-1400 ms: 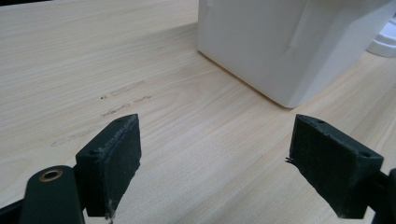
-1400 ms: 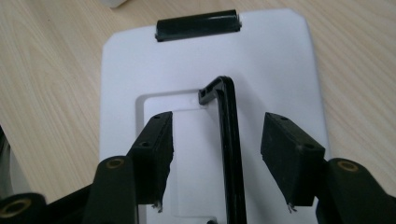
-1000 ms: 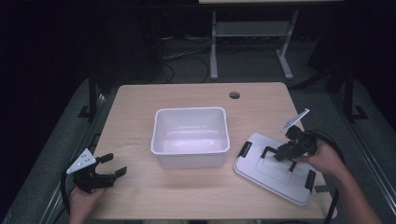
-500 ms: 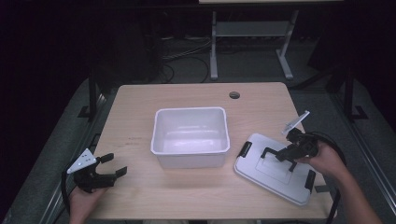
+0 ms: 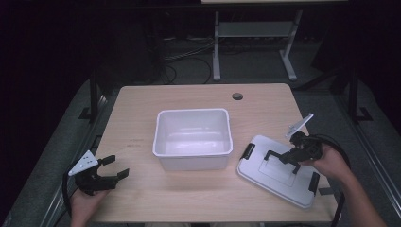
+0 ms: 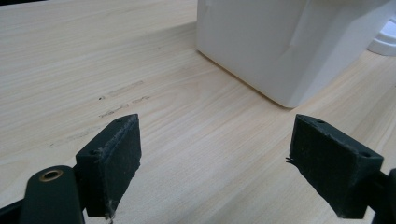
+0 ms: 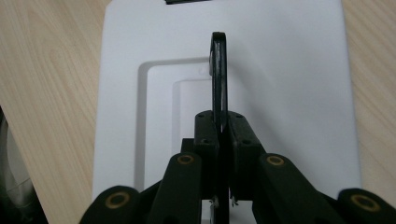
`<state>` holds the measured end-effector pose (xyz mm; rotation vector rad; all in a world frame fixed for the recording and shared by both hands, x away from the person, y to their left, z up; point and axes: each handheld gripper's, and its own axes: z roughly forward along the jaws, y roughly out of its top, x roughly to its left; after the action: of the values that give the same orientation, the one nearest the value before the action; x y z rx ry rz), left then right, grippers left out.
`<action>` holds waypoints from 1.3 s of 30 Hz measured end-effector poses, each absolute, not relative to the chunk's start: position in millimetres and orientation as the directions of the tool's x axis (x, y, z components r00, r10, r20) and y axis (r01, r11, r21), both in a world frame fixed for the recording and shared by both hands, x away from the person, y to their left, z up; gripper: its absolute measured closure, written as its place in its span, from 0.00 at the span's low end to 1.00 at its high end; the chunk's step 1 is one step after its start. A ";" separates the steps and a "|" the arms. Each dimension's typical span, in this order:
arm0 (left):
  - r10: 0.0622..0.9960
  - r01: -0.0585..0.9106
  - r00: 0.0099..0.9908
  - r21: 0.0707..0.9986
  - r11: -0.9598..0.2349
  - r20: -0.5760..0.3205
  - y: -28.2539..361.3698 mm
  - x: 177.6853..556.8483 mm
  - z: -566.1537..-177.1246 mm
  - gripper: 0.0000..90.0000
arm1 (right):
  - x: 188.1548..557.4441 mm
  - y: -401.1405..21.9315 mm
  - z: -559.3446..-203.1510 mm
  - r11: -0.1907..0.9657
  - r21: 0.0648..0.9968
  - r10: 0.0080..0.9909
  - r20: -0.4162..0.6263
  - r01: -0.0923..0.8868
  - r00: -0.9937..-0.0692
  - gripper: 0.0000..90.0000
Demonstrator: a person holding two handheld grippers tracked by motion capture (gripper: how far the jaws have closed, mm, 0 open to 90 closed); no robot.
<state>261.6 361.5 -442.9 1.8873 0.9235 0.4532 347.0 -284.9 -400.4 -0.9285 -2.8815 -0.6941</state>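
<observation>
A white lid [image 5: 274, 182] lies flat on the table's right side, with a black handle [image 5: 270, 153] standing up on its top. My right gripper [image 5: 286, 158] has just been closing and is now shut on that handle. In the right gripper view the thin black handle [image 7: 219, 70] runs between the pressed pads of my right gripper [image 7: 223, 121], above the lid [image 7: 289, 70]. An open white bin [image 5: 191, 163] sits mid-table. My left gripper [image 5: 113, 168] rests open at the front left. In its own view the left gripper [image 6: 219, 144] holds nothing and points toward the bin [image 6: 280, 42].
The lid has black latches at its left end [image 5: 247, 151] and right end [image 5: 313, 182]. A cable hole [image 5: 237, 96] is near the table's far edge. A metal stand [image 5: 250, 33] is on the floor behind the table. A cable trails from each gripper.
The right gripper's jaws have drawn together onto the lid's handle. Both hands, the lid and the bin stay where they were.
</observation>
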 end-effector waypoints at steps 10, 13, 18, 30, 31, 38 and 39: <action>0.762 0.403 0.643 0.877 -0.260 -0.070 362.4 261.2 -442.3 0.18 | 345.9 -284.3 -398.9 0.734 0.402 0.530 0.167 0.548 -0.831 0.94; 0.763 0.404 0.642 0.878 -0.257 -0.072 362.7 261.1 -442.4 0.18 | 344.9 -285.0 -396.6 0.729 0.410 0.530 0.168 0.548 -0.831 0.94; 0.763 0.406 0.643 0.877 -0.257 -0.074 362.9 261.3 -442.5 0.18 | 342.1 -286.8 -389.6 0.725 0.422 0.530 0.164 0.545 -0.832 0.94; 0.761 0.407 0.644 0.876 -0.258 -0.075 362.4 261.7 -442.7 0.18 | 336.2 -286.2 -363.3 0.736 0.441 0.509 0.139 0.513 -0.849 0.94; 0.761 0.407 0.644 0.876 -0.258 -0.075 362.5 261.7 -442.6 0.18 | 335.8 -285.8 -361.0 0.740 0.441 0.506 0.133 0.508 -0.852 0.94; 0.761 0.405 0.645 0.876 -0.261 -0.072 363.2 261.6 -442.2 0.18 | 332.2 -286.8 -344.6 0.748 0.450 0.492 0.119 0.488 -0.862 0.94; 0.761 0.405 0.645 0.876 -0.260 -0.072 363.1 261.5 -442.2 0.18 | 331.4 -286.9 -342.3 0.749 0.452 0.490 0.113 0.484 -0.864 0.94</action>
<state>261.5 363.1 -442.2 1.8854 0.9236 0.4562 331.4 -286.9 -342.3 -0.8209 -2.9495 -0.7576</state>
